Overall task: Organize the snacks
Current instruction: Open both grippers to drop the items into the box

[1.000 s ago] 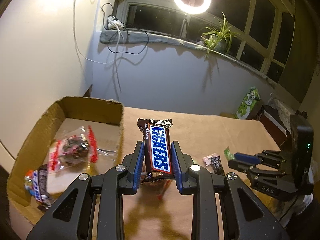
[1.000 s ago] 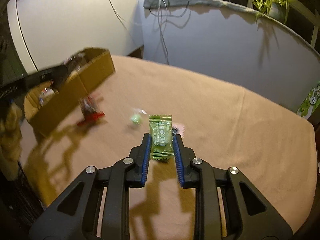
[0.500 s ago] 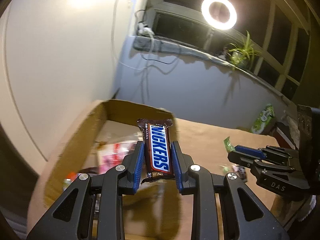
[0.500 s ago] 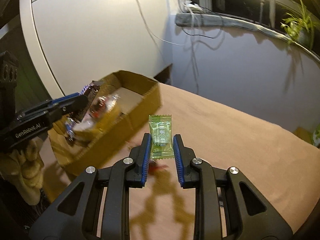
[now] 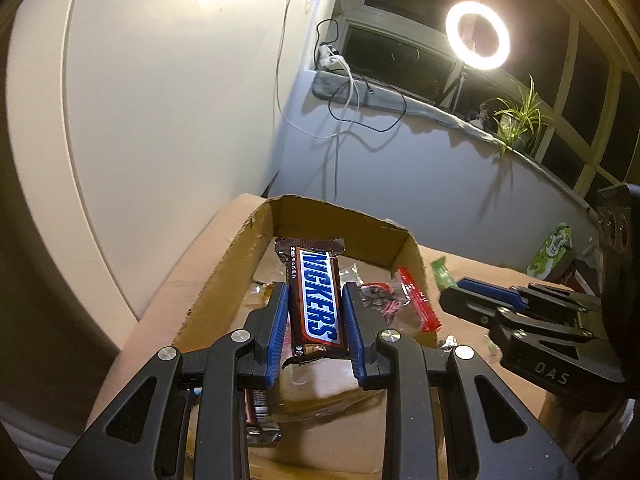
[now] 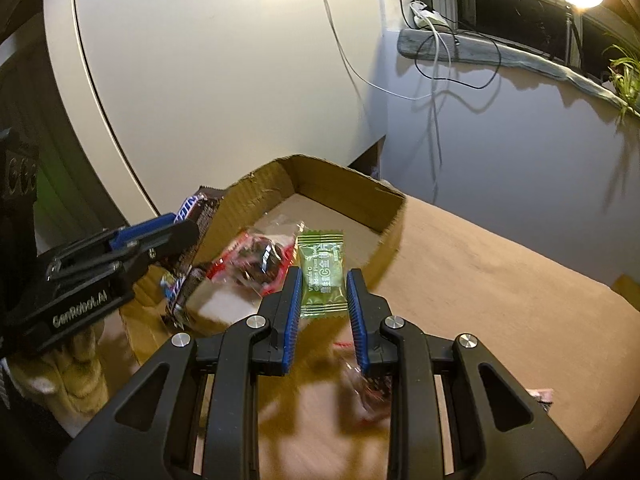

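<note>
L wrist view: left gripper (image 5: 315, 312) pinching Snickers bar (image 5: 314, 304) betw blue pads, long axis along fingers, far end pointing away/up over cardboard box (image 5: 412, 248). Red-clear snack bag (image 5: 404, 300) in box. Right gripper (image 5: 460, 298) at right w/ green candy packet (image 5: 442, 274).

R wrist view: right gripper (image 6: 323, 312) clamped on green candy packet (image 6: 323, 276), long axis along fingers, upright, near box (image 6: 390, 216) rim. Left gripper (image 6: 176, 236) at left, Snickers bar (image 6: 198, 210) angled up-right.

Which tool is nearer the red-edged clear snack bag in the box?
Left, judging from both views. The left tool, holding the Snickers bar, hangs over the cardboard box right beside the red-edged bag. The right tool, holding the green candy, sits outside the box's near wall.
</note>
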